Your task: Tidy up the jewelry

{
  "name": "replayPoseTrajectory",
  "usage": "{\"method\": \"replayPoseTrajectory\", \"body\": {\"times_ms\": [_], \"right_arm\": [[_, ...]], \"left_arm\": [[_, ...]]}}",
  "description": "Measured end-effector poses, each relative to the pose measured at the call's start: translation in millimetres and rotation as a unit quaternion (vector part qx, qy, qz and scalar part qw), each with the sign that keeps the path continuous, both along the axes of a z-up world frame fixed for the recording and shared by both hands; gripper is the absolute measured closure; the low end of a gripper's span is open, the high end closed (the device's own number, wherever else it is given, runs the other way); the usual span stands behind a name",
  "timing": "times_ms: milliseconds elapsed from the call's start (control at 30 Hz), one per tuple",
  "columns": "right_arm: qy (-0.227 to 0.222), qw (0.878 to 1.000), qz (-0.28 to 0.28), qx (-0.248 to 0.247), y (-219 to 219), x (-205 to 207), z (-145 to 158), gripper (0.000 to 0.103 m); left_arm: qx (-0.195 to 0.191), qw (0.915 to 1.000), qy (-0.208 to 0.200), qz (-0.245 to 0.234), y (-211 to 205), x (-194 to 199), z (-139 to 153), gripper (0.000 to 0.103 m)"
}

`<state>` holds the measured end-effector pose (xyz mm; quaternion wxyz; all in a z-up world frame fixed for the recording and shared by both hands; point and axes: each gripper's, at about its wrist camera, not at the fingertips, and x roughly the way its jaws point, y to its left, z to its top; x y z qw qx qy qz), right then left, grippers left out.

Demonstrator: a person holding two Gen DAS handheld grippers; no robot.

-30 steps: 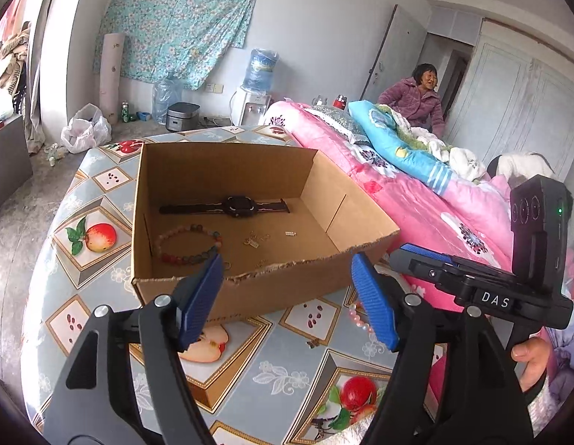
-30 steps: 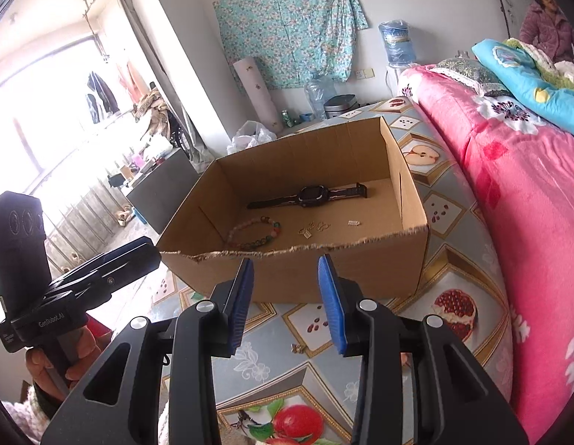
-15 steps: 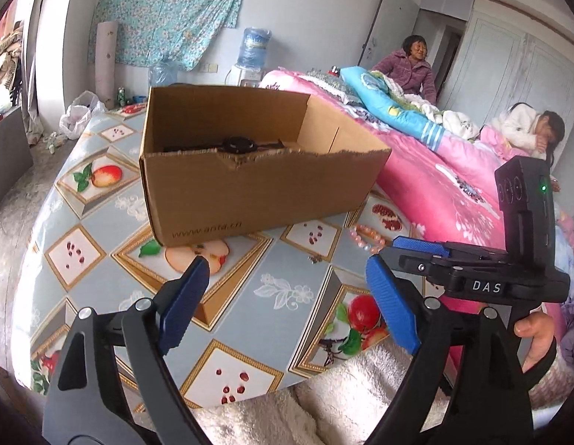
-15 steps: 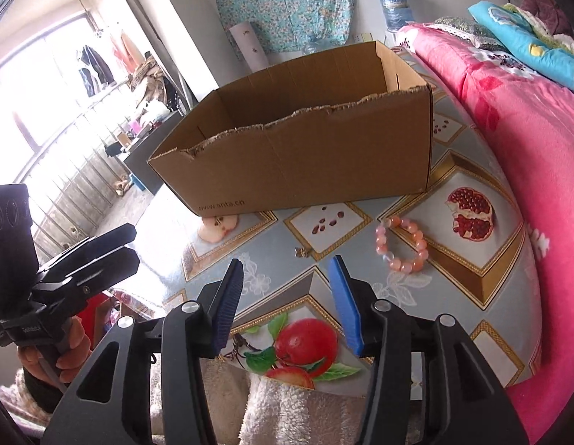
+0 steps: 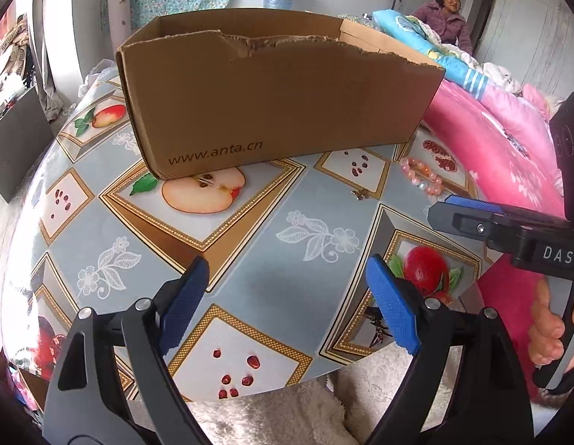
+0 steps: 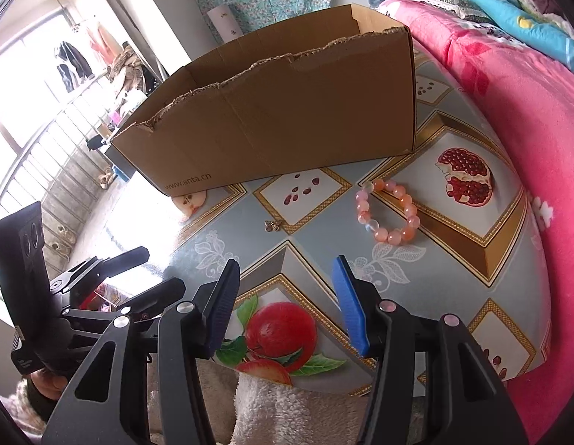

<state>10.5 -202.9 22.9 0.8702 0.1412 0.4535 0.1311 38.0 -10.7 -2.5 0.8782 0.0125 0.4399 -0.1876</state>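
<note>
A pink bead bracelet (image 6: 388, 213) lies on the fruit-print tablecloth (image 6: 324, 244) in front of the cardboard box (image 6: 287, 111); it also shows in the left wrist view (image 5: 422, 176). A small gold charm (image 6: 272, 225) lies left of it, and shows in the left wrist view (image 5: 360, 194) too. My right gripper (image 6: 285, 300) is open and empty, low over the table's near edge, short of the bracelet. My left gripper (image 5: 287, 304) is open and empty near the same edge. The box (image 5: 279, 89) hides its contents.
A pink bed (image 6: 527, 85) borders the table on the right. A white fluffy cloth (image 5: 287, 415) lies below the near table edge. A seated person (image 5: 444, 15) is far behind. Window railings (image 6: 46, 170) are at the left.
Both grippers have dropped and pulled back from above the box to the table's near edge. The box's inside has gone out of sight; the bracelet and charm have come into view.
</note>
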Motion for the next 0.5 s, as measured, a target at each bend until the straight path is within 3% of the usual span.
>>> {"method": "replayPoseTrajectory", "body": {"times_ms": [500], "right_arm": [[0.011,1.000,0.010,0.004,-2.7,8.4,-20.4,0.052]], "left_arm": [[0.033,0.9994,0.004,0.004,-15.2,16.1,-13.3,0.019]]}}
